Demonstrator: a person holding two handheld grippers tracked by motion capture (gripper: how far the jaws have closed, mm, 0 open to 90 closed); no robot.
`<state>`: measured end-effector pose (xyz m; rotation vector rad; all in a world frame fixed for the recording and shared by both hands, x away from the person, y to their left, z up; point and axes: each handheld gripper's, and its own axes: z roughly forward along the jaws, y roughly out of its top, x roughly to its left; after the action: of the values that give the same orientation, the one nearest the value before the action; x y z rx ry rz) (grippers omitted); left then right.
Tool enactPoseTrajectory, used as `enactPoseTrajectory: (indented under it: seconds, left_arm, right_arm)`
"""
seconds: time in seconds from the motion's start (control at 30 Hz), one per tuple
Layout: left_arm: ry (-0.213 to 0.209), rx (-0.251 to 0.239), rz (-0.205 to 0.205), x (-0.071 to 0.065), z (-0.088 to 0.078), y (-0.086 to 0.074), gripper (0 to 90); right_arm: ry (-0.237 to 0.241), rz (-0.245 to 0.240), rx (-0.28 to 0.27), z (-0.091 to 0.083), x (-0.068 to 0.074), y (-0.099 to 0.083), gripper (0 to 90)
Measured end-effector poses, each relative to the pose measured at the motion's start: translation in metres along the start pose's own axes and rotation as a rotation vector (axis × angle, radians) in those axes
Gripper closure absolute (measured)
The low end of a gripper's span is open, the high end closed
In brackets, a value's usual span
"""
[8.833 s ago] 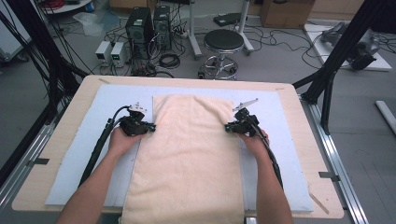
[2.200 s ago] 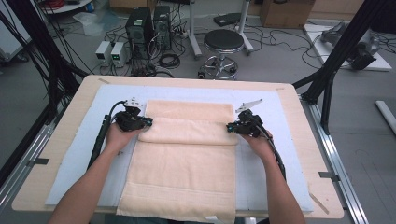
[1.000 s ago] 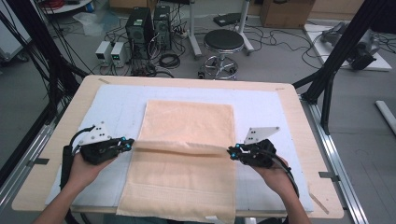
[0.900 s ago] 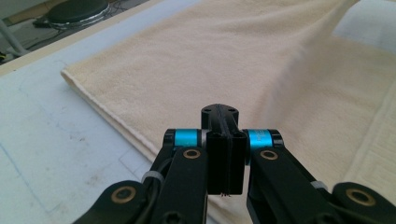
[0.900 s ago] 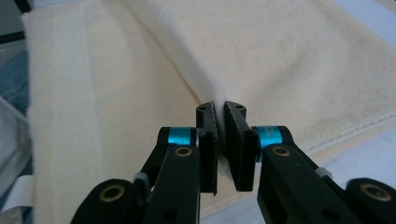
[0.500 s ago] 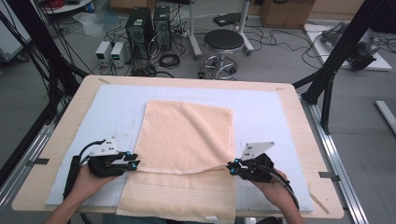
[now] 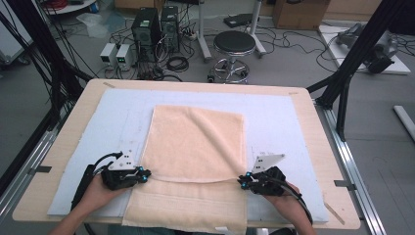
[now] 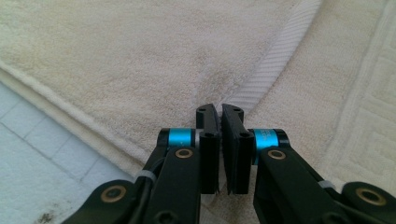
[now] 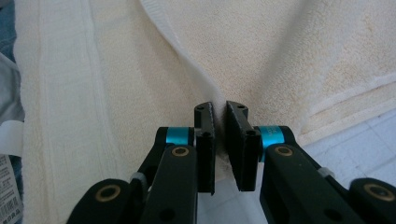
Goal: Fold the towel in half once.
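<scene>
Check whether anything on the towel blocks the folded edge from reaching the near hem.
Nothing visible does. The towel has its far edge drawn toward the person, held at its corners by the left gripper and the right gripper. The strip of towel up to the near hem lies bare.

Pale wooden table (image 7: 313, 127) with a light blue mat (image 7: 274, 112) under both grippers. Beyond them, on the grey floor: round black stool on a chrome base (image 7: 235, 44), black computer towers (image 7: 154, 24), two small white boxes (image 7: 116, 53), tangled black cables (image 7: 176, 62). Black frame strut (image 7: 355, 56) far right.
</scene>
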<state>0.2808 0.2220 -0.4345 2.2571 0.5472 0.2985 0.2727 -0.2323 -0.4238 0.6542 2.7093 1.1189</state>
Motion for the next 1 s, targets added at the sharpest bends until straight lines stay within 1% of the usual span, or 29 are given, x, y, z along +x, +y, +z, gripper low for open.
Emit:
enactPoseTrajectory:
  seconds: [0.07, 0.1, 0.13, 0.17, 0.2, 0.27, 0.33, 0.4, 0.43, 0.47, 0.53, 0.57, 0.6, 0.63, 0.67, 0.7, 0.73, 0.77, 0.8, 0.83, 0.87, 0.93, 1.0]
  left_arm:
    - [0.008, -0.011, 0.007, -0.001, -0.004, 0.002, 86.4]
    - [0.015, -0.025, 0.010, -0.002, -0.008, 0.003, 86.4]
    - [0.021, -0.046, 0.000, -0.002, -0.013, 0.004, 86.5]
    - [0.030, -0.058, -0.001, -0.002, -0.017, 0.005, 86.5]
    - [0.030, -0.073, 0.004, -0.002, -0.022, 0.007, 86.5]
    - [0.037, -0.110, -0.004, -0.005, -0.035, 0.011, 86.6]
    - [0.047, -0.126, 0.014, -0.011, -0.048, 0.015, 86.6]
    - [0.052, -0.142, 0.038, -0.021, -0.062, 0.017, 86.6]
    - [0.054, -0.142, 0.042, -0.025, -0.066, 0.017, 86.6]
    - [0.054, -0.142, 0.054, -0.030, -0.071, 0.017, 86.6]
    - [0.047, -0.145, 0.056, -0.041, -0.079, 0.014, 86.6]
    - [0.040, -0.147, 0.058, -0.049, -0.083, 0.011, 86.6]
    - [0.036, -0.146, 0.059, -0.055, -0.087, 0.008, 86.6]
    - [0.032, -0.152, 0.052, -0.060, -0.089, 0.005, 86.6]
    - [0.024, -0.151, 0.051, -0.066, -0.093, 0.002, 86.6]
    - [0.002, -0.153, 0.055, -0.071, -0.096, -0.002, 86.6]
    - [-0.021, -0.157, 0.061, -0.076, -0.097, -0.007, 86.1]
    - [-0.043, -0.155, 0.050, -0.078, -0.099, -0.010, 83.2]
    - [-0.045, -0.157, 0.034, -0.078, -0.099, -0.013, 74.5]
    - [-0.044, -0.157, 0.023, -0.077, -0.098, -0.015, 67.1]
    - [-0.032, -0.155, 0.015, -0.074, -0.097, -0.016, 66.6]
    - [-0.016, -0.153, -0.008, -0.064, -0.093, -0.016, 66.0]
    - [0.000, -0.159, -0.017, -0.056, -0.087, -0.014, 61.8]
  right_arm:
    - [-0.001, -0.003, 0.001, 0.000, -0.001, 0.001, 82.3]
    - [-0.002, -0.001, -0.002, -0.001, -0.001, 0.002, 82.4]
    - [-0.004, -0.003, -0.009, -0.003, -0.001, 0.004, 82.7]
    - [-0.002, -0.010, -0.015, -0.005, -0.001, 0.006, 83.0]
    - [-0.001, -0.012, -0.023, -0.007, 0.000, 0.008, 83.1]
    - [-0.002, -0.017, -0.049, -0.014, 0.002, 0.012, 83.2]
    - [-0.004, -0.034, -0.060, -0.021, 0.007, 0.018, 83.3]
    - [0.000, -0.055, -0.064, -0.029, 0.014, 0.023, 83.4]
    - [-0.003, -0.075, -0.070, -0.034, 0.019, 0.025, 83.4]
    - [-0.002, -0.081, -0.070, -0.038, 0.023, 0.026, 83.4]
    - [0.010, -0.104, -0.076, -0.046, 0.034, 0.028, 83.4]
    - [0.013, -0.119, -0.080, -0.050, 0.038, 0.028, 83.5]
    - [0.022, -0.125, -0.083, -0.054, 0.045, 0.027, 83.5]
    - [0.033, -0.130, -0.087, -0.058, 0.051, 0.025, 83.5]
    - [0.048, -0.130, -0.087, -0.060, 0.055, 0.024, 83.5]
    - [0.061, -0.141, -0.086, -0.062, 0.062, 0.022, 82.4]
    - [0.071, -0.149, -0.099, -0.065, 0.068, 0.020, 75.8]
    - [0.091, -0.141, -0.117, -0.066, 0.072, 0.017, 65.6]
    - [0.105, -0.118, -0.123, -0.067, 0.074, 0.015, 59.5]
    - [0.128, -0.102, -0.130, -0.068, 0.072, 0.012, 61.0]
    - [0.129, -0.101, -0.139, -0.068, 0.069, 0.010, 61.0]
    - [0.096, -0.080, -0.129, -0.066, 0.061, 0.009, 60.8]
    - [0.075, -0.074, -0.124, -0.061, 0.053, 0.009, 61.0]
